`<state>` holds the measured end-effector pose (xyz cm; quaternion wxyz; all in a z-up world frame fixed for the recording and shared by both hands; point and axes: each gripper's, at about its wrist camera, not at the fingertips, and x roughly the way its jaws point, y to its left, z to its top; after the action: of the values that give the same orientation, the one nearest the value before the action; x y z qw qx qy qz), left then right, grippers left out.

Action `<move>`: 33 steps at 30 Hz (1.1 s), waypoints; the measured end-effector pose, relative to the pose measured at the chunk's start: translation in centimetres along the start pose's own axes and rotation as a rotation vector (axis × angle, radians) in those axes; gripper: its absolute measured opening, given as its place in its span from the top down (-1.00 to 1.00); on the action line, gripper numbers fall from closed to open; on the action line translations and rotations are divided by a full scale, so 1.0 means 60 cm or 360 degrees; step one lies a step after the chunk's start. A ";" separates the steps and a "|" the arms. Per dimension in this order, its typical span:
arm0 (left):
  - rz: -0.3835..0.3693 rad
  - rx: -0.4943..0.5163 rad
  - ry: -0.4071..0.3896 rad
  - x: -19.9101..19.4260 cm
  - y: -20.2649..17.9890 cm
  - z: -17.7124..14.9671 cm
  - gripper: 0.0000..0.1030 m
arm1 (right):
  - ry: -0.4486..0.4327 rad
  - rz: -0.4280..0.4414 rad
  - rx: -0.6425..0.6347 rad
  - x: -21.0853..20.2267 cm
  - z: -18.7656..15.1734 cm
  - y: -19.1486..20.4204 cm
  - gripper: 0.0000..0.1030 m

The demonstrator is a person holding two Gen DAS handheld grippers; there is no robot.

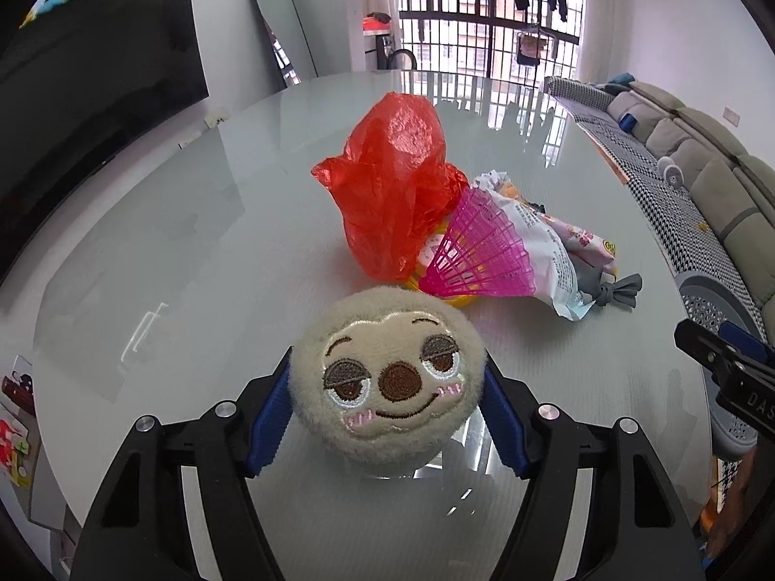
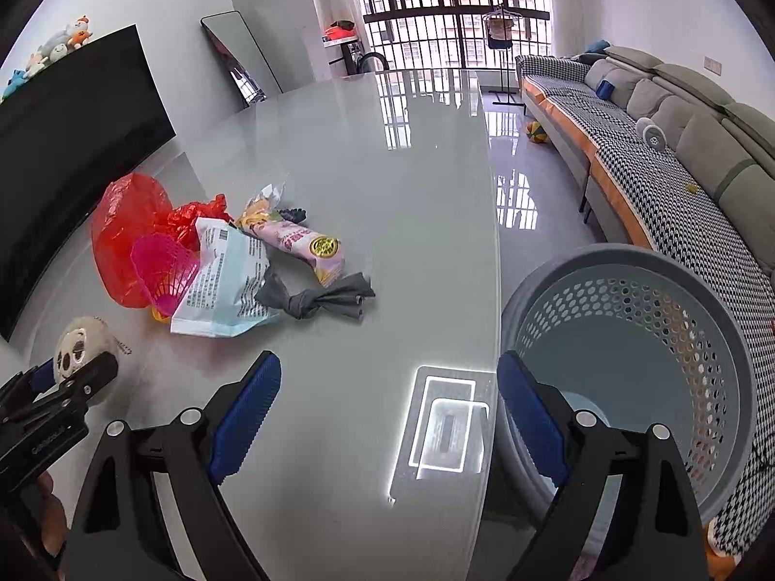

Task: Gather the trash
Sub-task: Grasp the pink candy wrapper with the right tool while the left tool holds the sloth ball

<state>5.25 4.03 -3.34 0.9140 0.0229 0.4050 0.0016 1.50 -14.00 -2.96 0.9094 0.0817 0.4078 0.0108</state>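
My left gripper [image 1: 387,406] is shut on a round beige plush toy with a sloth face [image 1: 387,377], just above the grey table; it also shows in the right wrist view [image 2: 80,348]. Beyond it lie a red plastic bag [image 1: 392,184], a pink shuttlecock [image 1: 477,256], a white and blue snack wrapper [image 2: 225,281], a pink snack packet [image 2: 302,242] and a knotted grey cloth [image 2: 315,298]. My right gripper [image 2: 390,416] is open and empty over the table's right edge, next to a grey perforated bin [image 2: 629,261].
The grey glossy table [image 2: 387,169] runs away toward a barred window. A black TV [image 2: 63,145] stands left, a mirror leans on the wall, a sofa [image 2: 678,111] runs along the right. The bin stands on the floor beside the table.
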 end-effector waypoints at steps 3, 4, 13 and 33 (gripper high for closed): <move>0.0009 -0.0008 -0.0003 0.000 0.000 0.009 -0.32 | -0.0015 0.0011 -0.0051 0.018 0.030 0.007 -0.68; 0.0013 -0.0014 -0.0001 0.000 0.001 0.011 -0.32 | -0.0011 0.0020 -0.0079 0.028 0.042 0.010 -0.68; 0.0030 -0.0061 -0.0029 -0.007 0.025 0.028 -0.32 | 0.0114 0.0068 -0.0321 0.123 0.119 0.051 -0.68; 0.0022 -0.0109 -0.0028 -0.014 0.037 0.013 -0.32 | 0.0247 0.0031 -0.0660 0.204 0.141 0.131 -0.05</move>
<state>5.29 6.18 -2.09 0.9177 -0.0054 0.3966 0.0217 16.30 -6.36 -5.23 0.8724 -0.1043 0.4648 0.1095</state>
